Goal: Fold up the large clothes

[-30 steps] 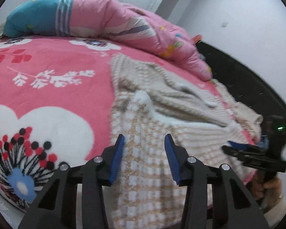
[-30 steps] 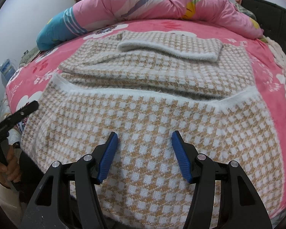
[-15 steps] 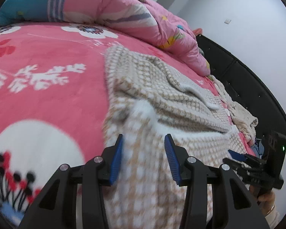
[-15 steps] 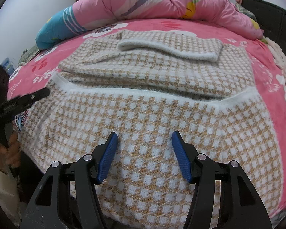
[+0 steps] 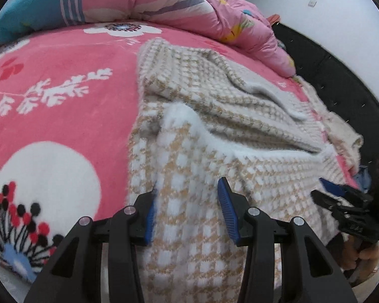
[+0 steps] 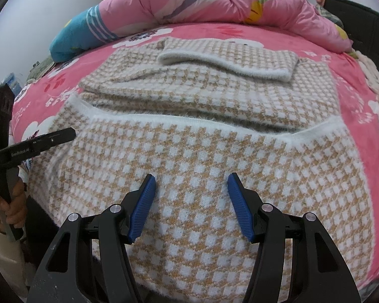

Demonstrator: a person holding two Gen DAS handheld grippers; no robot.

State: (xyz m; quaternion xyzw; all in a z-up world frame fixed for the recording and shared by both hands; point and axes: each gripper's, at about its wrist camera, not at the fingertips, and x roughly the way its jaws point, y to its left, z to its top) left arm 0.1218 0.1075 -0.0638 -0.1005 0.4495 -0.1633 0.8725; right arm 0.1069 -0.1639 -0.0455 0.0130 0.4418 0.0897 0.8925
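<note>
My left hand-held gripper (image 5: pixel 187 209) is spread wide, and the near left edge of the checked sweater (image 5: pixel 214 136) rises up between its blue pads (image 5: pixel 227 212); the fabric brushes the left pad, but nothing is clamped. My right hand-held gripper (image 6: pixel 190 207) is likewise wide apart, hovering over the near part of the same sweater (image 6: pixel 204 151) with its blue pads (image 6: pixel 240 207) clear on both sides of the knit.

The sweater, tan and white check with a fluffy white border, lies on the bed's pink floral blanket (image 5: pixel 53 93). It is partly folded: the near portion hangs over the bed's near edge, a white-trimmed hem (image 6: pixel 189 120) runs across it from left to right, and beyond that the folded far portion is stacked, with a sleeve and its white cuff (image 6: pixel 227 67) lying across the top at the far side.

A pink quilt (image 6: pixel 214 2) with a blue end is bunched along the far side of the bed. At the right, a cream knitted garment (image 5: pixel 341 128) lies heaped beside the black bed frame (image 5: pixel 341 75). Each camera catches the other hand-held gripper at the sweater's side edge, held in my hand (image 6: pixel 10 204).
</note>
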